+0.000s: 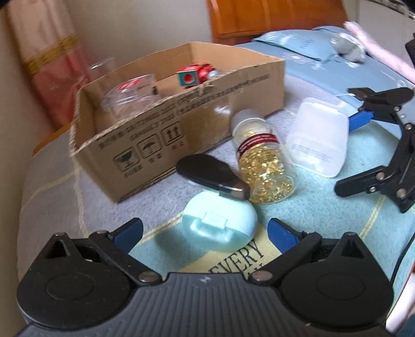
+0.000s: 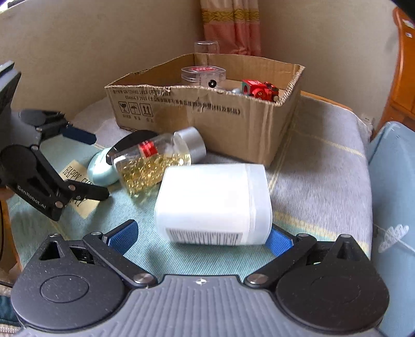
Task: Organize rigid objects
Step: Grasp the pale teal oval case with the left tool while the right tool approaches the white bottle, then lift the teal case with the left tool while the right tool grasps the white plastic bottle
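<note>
A mint-green case (image 1: pixel 220 225) lies on the bedspread between the open fingers of my left gripper (image 1: pixel 205 230), and it also shows from the right wrist (image 2: pixel 99 168). A white plastic box (image 2: pixel 212 202) lies on its side between the open fingers of my right gripper (image 2: pixel 201 237); whether they touch it I cannot tell. A bottle of golden capsules (image 1: pixel 262 160) and a black oval object (image 1: pixel 207 168) lie between the case and the cardboard box (image 1: pixel 181 124). The cardboard box holds a clear jar (image 2: pixel 203 74) and a red toy car (image 2: pixel 259 89).
A clear cup (image 2: pixel 206 48) stands behind the cardboard box by the wall and a curtain (image 2: pixel 230 23). A blue pillow (image 1: pixel 306 41) with a grey object (image 1: pixel 347 48) lies at the far right. Orange wooden furniture (image 1: pixel 272 18) stands behind the bed.
</note>
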`<state>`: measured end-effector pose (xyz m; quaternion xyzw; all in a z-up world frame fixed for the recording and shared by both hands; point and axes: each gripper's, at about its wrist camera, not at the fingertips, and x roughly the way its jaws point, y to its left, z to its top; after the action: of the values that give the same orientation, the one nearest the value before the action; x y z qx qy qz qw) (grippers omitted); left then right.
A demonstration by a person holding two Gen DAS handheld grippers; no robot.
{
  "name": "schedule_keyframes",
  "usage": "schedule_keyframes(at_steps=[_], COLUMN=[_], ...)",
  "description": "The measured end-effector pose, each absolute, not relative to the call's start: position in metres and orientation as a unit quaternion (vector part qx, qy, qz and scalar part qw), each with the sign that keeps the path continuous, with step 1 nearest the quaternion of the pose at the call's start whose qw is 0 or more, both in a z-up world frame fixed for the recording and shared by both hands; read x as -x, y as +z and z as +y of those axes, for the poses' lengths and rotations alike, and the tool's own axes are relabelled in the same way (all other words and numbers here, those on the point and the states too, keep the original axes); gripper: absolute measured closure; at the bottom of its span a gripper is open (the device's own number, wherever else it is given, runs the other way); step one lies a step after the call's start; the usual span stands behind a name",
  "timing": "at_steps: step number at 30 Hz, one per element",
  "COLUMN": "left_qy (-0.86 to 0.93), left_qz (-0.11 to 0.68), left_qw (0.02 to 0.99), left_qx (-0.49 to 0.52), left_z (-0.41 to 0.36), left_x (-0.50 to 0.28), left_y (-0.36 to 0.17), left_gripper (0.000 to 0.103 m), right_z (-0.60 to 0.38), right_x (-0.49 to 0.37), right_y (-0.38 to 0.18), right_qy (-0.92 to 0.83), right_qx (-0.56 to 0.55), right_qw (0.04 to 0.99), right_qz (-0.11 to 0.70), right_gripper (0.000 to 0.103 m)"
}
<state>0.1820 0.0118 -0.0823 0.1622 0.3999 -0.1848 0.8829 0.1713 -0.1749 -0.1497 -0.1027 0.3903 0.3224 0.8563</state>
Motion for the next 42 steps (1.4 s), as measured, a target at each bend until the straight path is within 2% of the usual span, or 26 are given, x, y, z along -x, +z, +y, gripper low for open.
schedule_keyframes(at_steps=[7, 10, 15, 17, 20, 32, 37, 40, 42], left_qy=[-0.243, -0.254, -0.273, -0.272, -0.269, -0.231, -0.227, -0.231, -0.229], left_qz=[0.409, 0.41, 0.405, 0.405, 0.408, 0.412, 0.414, 0.42, 0.425], left_qw=[0.869, 0.866, 0.863, 0.863, 0.863, 0.875, 0.874, 0.871, 0.869], left_qx=[-0.136, -0.129, -0.128, -0.131, -0.126, -0.108, -0.11, -0.111, -0.113], left_z=[0.019, 0.018, 0.017, 0.015, 0.016, 0.025, 0.023, 0.021, 0.019], left_x=[-0.197, -0.2, -0.191, -0.187, -0.183, -0.163, -0.167, -0.17, -0.171], left_y=[-0.088, -0.088, -0.083, -0.082, -0.079, -0.079, -0.079, -0.078, -0.077], left_gripper=[0.002, 0.006, 0.027, 0.031, 0.042, 0.042, 0.036, 0.042, 0.042], right_z=[-0.161, -0.16, -0.157, -0.157, -0.156, -0.153, -0.148, -0.146, -0.144], right_x=[-0.157, -0.155, -0.153, -0.151, -0.151, -0.156, -0.17, -0.174, -0.175], right_y=[-0.157, -0.157, -0.158, -0.159, -0.158, -0.156, -0.153, -0.149, -0.146], right_qy=[0.264, 0.253, 0.235, 0.231, 0.23, 0.235, 0.229, 0.231, 0.234], right_qx=[0.12, 0.112, 0.103, 0.101, 0.102, 0.108, 0.112, 0.112, 0.119], right_qw=[0.881, 0.887, 0.896, 0.898, 0.898, 0.894, 0.892, 0.892, 0.891], right_qz=[0.374, 0.369, 0.362, 0.36, 0.361, 0.366, 0.374, 0.372, 0.369], right_gripper=[0.0, 0.0, 0.0, 0.0, 0.0, 0.0, 0.0, 0.0, 0.002])
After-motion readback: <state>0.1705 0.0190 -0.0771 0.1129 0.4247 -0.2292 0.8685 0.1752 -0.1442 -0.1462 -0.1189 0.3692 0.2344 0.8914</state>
